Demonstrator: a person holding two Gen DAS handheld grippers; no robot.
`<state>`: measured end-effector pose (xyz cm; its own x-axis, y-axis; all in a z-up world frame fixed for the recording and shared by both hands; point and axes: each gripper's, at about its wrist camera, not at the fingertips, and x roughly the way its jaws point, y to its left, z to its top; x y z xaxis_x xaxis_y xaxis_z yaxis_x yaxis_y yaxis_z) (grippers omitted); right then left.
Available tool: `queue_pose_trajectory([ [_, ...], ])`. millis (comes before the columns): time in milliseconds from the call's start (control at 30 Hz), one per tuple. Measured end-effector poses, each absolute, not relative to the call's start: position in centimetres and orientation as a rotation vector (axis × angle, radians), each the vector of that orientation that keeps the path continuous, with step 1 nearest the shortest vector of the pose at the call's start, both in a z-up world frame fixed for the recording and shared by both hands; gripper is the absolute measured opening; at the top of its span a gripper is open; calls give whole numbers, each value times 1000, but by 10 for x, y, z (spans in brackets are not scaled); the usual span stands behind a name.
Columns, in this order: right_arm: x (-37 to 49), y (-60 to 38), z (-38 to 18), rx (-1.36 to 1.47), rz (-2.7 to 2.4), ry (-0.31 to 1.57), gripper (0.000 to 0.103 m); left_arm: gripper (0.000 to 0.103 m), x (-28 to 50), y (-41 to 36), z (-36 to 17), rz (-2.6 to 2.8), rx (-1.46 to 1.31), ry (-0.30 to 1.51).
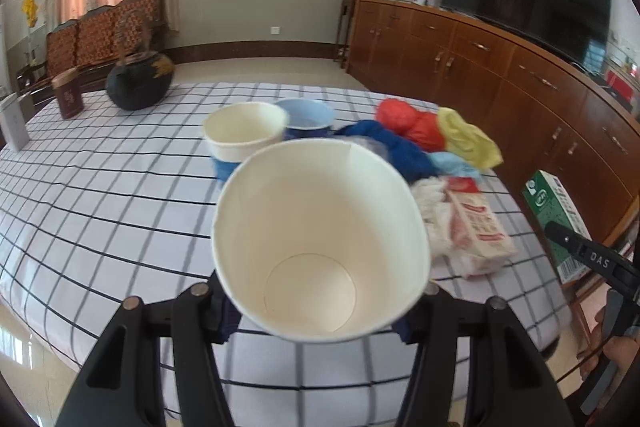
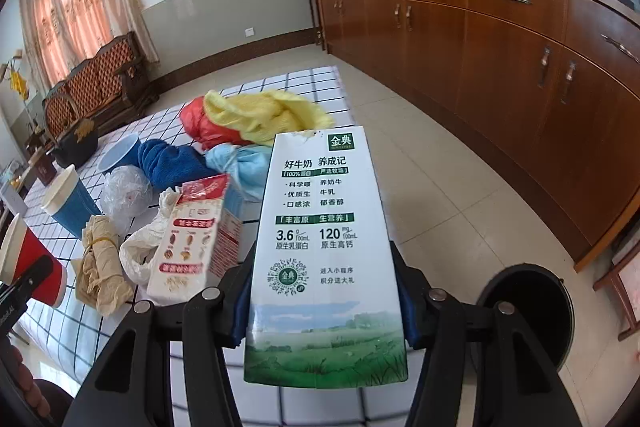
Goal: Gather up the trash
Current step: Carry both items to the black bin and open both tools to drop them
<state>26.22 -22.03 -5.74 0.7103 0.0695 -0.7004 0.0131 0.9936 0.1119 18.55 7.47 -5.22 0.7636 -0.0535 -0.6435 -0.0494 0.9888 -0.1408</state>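
The counter (image 1: 100,187), covered by a checked cloth, carries the trash in one loose heap toward its right side, probably so both hands reach it easily. On the floor at the near right stands a dark bin (image 2: 528,311), its mouth open, which I judge is where the pieces must go. The right gripper (image 2: 324,301) has its fingers closed halfway on the sides of a green milk carton (image 2: 320,247), held upright and clear of the heap. The left gripper (image 1: 316,301) clamps a red paper cup (image 1: 320,235) near its base, mouth facing away, so it does not slip out.
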Motion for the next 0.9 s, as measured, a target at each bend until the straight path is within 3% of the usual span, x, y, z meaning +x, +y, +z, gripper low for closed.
queue_pose_trajectory([
  [400, 206, -334, -54, 201, -137, 780, 58, 59, 190, -74, -34, -344, -101, 742],
  [900, 172, -491, -104, 319, -315, 918, 58, 59, 206, -276, -68, -604, 1, 866],
])
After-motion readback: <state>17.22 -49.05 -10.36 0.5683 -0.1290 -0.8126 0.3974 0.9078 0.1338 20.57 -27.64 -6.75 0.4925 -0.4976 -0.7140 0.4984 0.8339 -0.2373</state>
